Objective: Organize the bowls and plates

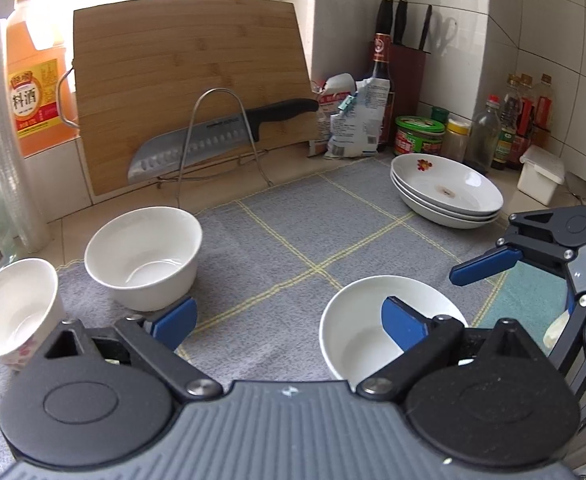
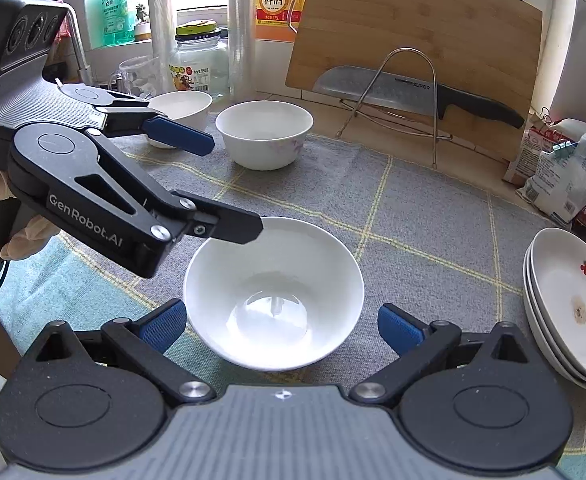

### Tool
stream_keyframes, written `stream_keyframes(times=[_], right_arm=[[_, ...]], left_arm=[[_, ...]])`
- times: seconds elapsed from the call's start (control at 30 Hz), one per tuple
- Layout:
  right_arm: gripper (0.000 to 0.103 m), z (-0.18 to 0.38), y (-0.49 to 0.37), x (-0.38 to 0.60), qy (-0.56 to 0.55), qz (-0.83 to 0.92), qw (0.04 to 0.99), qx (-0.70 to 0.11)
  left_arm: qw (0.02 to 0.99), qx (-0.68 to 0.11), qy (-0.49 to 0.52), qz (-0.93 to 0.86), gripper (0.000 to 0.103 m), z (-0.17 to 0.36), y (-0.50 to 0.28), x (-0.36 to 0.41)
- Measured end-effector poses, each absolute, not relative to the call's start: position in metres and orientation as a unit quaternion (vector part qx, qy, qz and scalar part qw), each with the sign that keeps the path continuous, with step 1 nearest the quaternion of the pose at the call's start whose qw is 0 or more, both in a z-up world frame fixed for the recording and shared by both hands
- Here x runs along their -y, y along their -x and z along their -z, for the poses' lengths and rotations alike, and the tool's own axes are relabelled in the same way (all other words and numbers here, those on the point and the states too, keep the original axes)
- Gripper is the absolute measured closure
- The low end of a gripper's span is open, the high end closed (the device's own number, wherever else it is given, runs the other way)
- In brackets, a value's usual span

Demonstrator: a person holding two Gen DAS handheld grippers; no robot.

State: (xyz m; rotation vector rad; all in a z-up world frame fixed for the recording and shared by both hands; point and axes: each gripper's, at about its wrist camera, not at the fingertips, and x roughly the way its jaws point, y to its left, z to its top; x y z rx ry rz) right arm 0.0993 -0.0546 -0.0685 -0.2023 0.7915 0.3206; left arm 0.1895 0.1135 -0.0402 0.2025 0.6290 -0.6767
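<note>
near bowl (image 2: 274, 292) between spread jaws

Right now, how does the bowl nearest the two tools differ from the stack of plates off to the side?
The near bowl is deep, while the stacked plates are shallow. The near bowl stands alone; the stacked plates are nested, about three high. The near bowl is plain inside; the top plate has a small fruit print. Both are white and sit on the gray mat.

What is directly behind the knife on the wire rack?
The knife rests in the wire rack against a bamboo cutting board leaning on the wall. The board covers the wall and counter behind it.
</note>
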Motion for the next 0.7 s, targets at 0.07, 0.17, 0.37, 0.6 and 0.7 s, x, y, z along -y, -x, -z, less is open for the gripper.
stream_keyframes(times=[0.07, 0.17, 0.37, 0.6, 0.7], right_arm=[[0.0, 0.068, -0.102, 0.053, 0.099, -0.158, 0.904, -0.386], [0.0, 0.065, -0.105, 0.051, 0.102, -0.159, 0.904, -0.384], [0.0, 0.057, -0.113, 0.041, 0.121, -0.167, 0.903, -0.377], [0.0, 0.049, -0.129, 0.03, 0.121, -0.171, 0.9, -0.382], [0.0, 0.045, -0.138, 0.025, 0.121, -0.166, 0.899, -0.388]], left_arm=[[0.899, -0.3, -0.09, 0.307, 0.004, 0.04, -0.19, -0.122], [0.908, -0.299, -0.083, 0.281, 0.004, 0.041, -0.191, -0.133], [0.921, -0.291, -0.079, 0.247, 0.004, 0.044, -0.19, -0.151], [0.927, -0.276, -0.09, 0.236, 0.004, 0.049, -0.191, -0.166], [0.931, -0.269, -0.09, 0.23, 0.004, 0.049, -0.193, -0.17]])
